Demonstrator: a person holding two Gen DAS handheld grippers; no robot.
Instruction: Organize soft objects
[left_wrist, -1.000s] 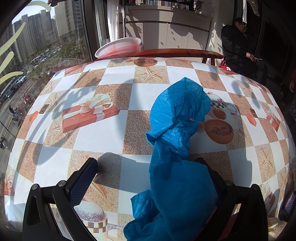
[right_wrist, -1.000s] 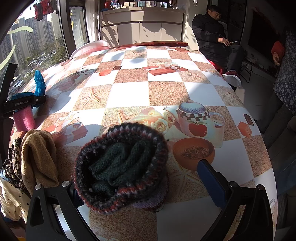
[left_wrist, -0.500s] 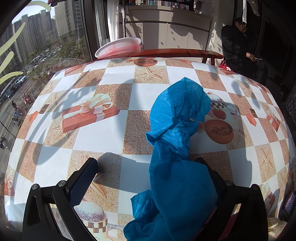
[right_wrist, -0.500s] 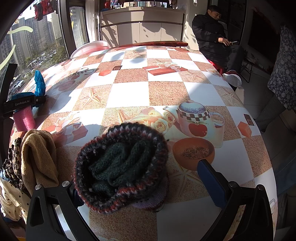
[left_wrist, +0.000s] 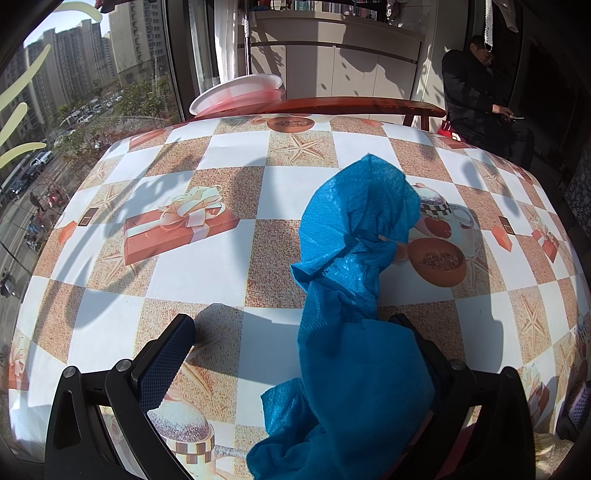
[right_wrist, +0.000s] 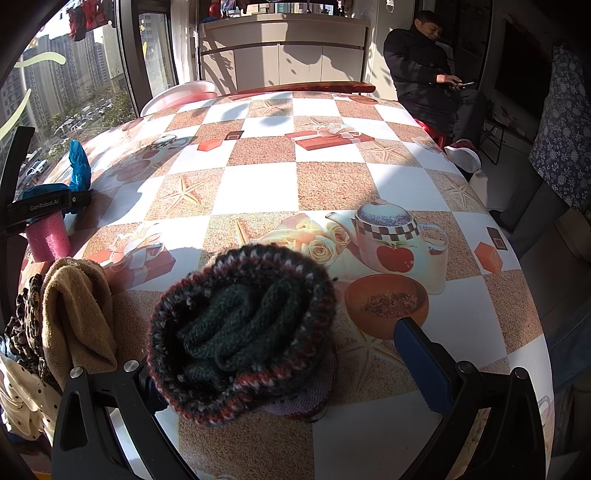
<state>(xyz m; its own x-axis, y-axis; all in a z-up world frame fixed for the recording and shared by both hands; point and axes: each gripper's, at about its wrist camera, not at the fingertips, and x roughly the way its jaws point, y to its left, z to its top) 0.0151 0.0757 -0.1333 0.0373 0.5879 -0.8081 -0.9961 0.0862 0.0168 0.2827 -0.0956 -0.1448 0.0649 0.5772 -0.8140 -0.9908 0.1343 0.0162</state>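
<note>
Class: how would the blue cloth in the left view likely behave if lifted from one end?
The blue cloth is crumpled and draped in folds, so it would probably hang limp. Its thin, mesh-like weave suggests it is light. The textured surface should resist slipping.

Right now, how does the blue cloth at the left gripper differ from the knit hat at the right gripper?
The blue cloth is thin, one colour and stretched out long; the knit hat is thick, dark with red and white flecks, and bunched into a round heap. The cloth drapes over one of the left gripper's fingers; the hat sits on the tablecloth against one of the right gripper's fingers. Both grippers are open, clamping neither.
</note>
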